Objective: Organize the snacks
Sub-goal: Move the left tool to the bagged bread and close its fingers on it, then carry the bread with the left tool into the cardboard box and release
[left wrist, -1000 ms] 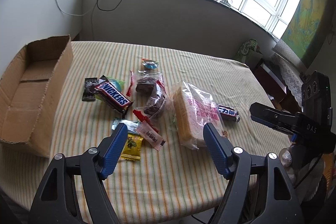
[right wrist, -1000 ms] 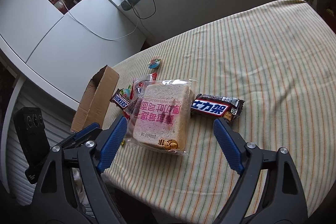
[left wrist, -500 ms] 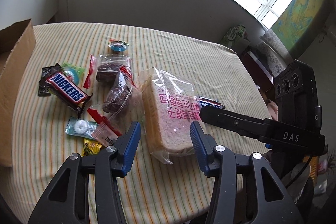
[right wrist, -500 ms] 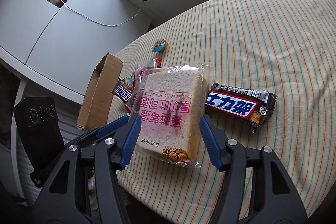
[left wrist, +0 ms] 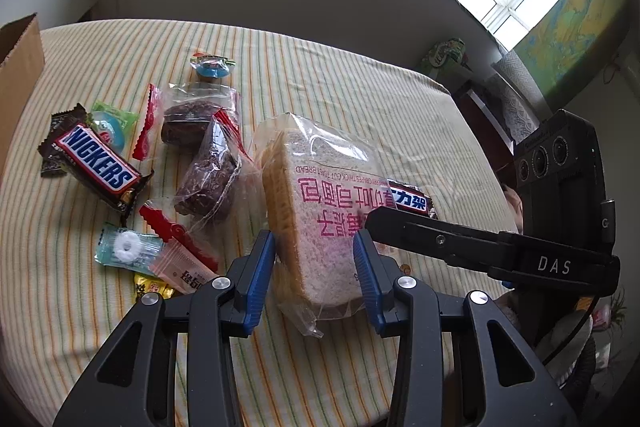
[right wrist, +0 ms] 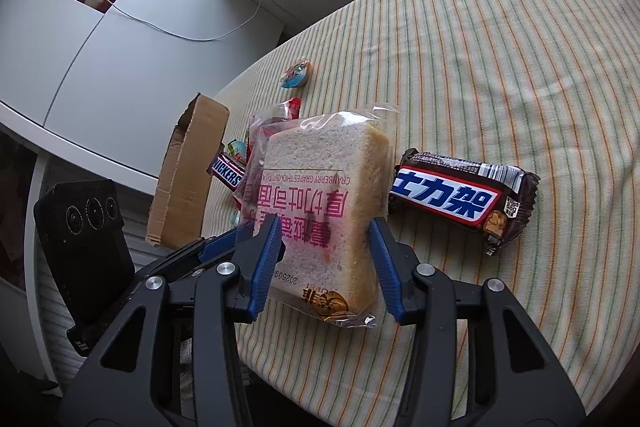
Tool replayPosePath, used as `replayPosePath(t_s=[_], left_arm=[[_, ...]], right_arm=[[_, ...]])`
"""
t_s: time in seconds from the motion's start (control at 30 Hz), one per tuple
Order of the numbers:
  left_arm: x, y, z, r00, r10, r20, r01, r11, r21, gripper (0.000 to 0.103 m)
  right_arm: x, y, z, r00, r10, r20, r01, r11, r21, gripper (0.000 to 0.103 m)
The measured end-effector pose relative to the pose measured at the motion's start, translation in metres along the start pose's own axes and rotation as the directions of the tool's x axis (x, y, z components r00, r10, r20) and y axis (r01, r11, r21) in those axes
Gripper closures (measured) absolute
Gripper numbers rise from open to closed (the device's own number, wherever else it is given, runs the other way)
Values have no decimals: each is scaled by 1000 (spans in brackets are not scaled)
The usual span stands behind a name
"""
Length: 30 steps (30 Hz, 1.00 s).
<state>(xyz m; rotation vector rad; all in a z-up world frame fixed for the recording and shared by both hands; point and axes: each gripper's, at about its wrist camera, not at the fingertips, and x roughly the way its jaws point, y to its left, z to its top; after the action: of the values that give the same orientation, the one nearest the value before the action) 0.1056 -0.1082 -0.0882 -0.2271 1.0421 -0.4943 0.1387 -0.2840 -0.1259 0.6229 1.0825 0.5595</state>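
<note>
A clear bag of sliced bread [left wrist: 320, 211] with pink print lies on the striped tablecloth [left wrist: 340, 87]. My left gripper [left wrist: 314, 259] straddles its near end, blue pads on both sides, touching the bag. My right gripper [right wrist: 324, 247] straddles the same bread bag [right wrist: 320, 195] from the other side, pads against it. A Snickers bar [left wrist: 96, 163] lies at the left, a second Snickers bar [right wrist: 460, 199] right of the bread. Two wrapped brown cakes [left wrist: 204, 163], small candies [left wrist: 128, 247] and a jelly cup [left wrist: 212, 65] lie left of the bread.
An open cardboard box [right wrist: 188, 179] stands at the table's left edge; its corner shows in the left wrist view [left wrist: 18, 67]. The table's near edge is just under both grippers. A white cabinet [right wrist: 120, 47] and a wall stand beyond the table.
Both grippers have moved forward and narrowed from wide open until their pads sit on either side of the bread bag. The bread has not visibly left the table.
</note>
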Motion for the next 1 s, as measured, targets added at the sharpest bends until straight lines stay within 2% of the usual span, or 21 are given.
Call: replayPosePath(t_s=[0.47,0.73,1.0], left_arm=[[-26,6,-2,999,1,51,-1,1000,-5,66],[-66,28,-3,990,20,139,-16,999,-30,66],[-113,68,-6,972,73,223,-54,995,-89,66]], right_arm=[[-7,35,0,1000,-4,11,4,999,-55,57],[2,88,6,1000,11,3,-11,990,-144,57],[36,148,8,998,52,-36,-58,971,-232,57]])
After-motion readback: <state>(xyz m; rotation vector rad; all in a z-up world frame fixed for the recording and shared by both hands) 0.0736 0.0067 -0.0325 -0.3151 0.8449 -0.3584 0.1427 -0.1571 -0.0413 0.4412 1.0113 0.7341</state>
